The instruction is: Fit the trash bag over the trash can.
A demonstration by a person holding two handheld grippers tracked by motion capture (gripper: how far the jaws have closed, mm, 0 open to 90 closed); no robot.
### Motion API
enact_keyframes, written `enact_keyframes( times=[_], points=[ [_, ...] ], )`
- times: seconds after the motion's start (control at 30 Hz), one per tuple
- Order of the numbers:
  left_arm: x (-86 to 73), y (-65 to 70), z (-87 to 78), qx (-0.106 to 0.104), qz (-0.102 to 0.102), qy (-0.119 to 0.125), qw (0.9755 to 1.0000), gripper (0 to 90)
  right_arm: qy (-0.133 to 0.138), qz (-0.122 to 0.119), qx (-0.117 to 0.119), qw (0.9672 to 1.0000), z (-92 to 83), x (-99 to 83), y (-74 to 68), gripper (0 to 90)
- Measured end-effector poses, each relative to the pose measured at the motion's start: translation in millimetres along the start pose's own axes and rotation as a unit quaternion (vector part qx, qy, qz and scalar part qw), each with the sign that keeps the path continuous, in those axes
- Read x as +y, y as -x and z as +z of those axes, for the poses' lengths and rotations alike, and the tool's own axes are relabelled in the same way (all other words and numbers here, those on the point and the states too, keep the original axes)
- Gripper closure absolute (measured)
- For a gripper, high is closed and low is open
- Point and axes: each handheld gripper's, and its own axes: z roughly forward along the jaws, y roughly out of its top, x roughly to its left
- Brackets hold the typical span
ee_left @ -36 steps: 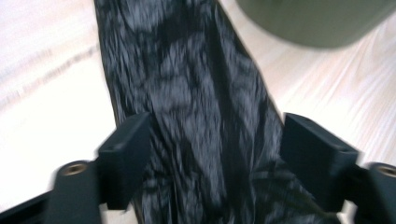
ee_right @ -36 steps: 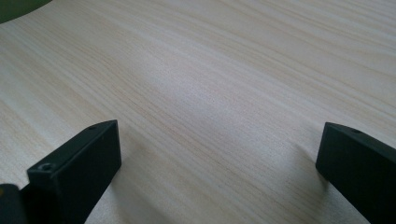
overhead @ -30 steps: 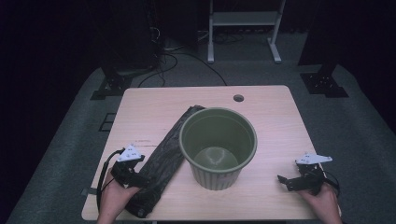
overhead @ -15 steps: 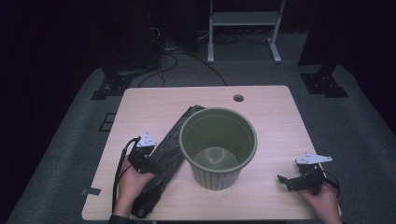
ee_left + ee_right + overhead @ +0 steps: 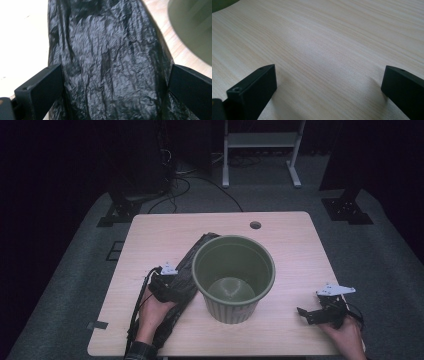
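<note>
Two grippers work at one pale wooden table (image 5: 165, 235), and each view adds something of its own. At the left, the high view places the left gripper (image 5: 167, 282) on the near half of a long black plastic bag (image 5: 192, 265), which lies slantwise from the near-left edge toward the table's middle, its far end just beside a green ribbed bin (image 5: 233, 275). The left gripper view brings out the bag's crinkled, shiny film (image 5: 107, 62) running between the two black jaws; these stand wide apart on either side of it, having just finished opening, and whether they touch its sides I cannot tell. The bin stands upright at the centre. At the near right, the right gripper (image 5: 320, 312) rests low by the table edge, well apart from the bin; its own view shows jaws spread wide over bare wood (image 5: 324, 50).
</note>
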Motion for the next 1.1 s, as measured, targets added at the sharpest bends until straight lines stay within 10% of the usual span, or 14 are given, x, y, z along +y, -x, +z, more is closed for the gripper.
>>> enact_keyframes(
  times=[0.4, 0.77, 1.1],
  points=[
    [-9.6, 3.0, 1.4, 0.015, 0.013, 0.006, 0.9998, 0.0, 0.0, 0.0, 0.0, 1.0, 0.1, 0.0, 0.0, 0.0],
    [-12.6, 4.6, -12.8, -0.042, 0.063, 0.021, 0.9969, 80.4, 0.0, 0.0, 0.0, 1.0, 0.1, 0.1, 0.0, 0.0],
    [-15.3, -0.6, -19.3, -0.07, 0.074, 0.035, 0.9942, 88.5, 0.0, 0.0, 0.0, 1.0, 0.1, 0.1, 0.0, 0.0]
  ],
)
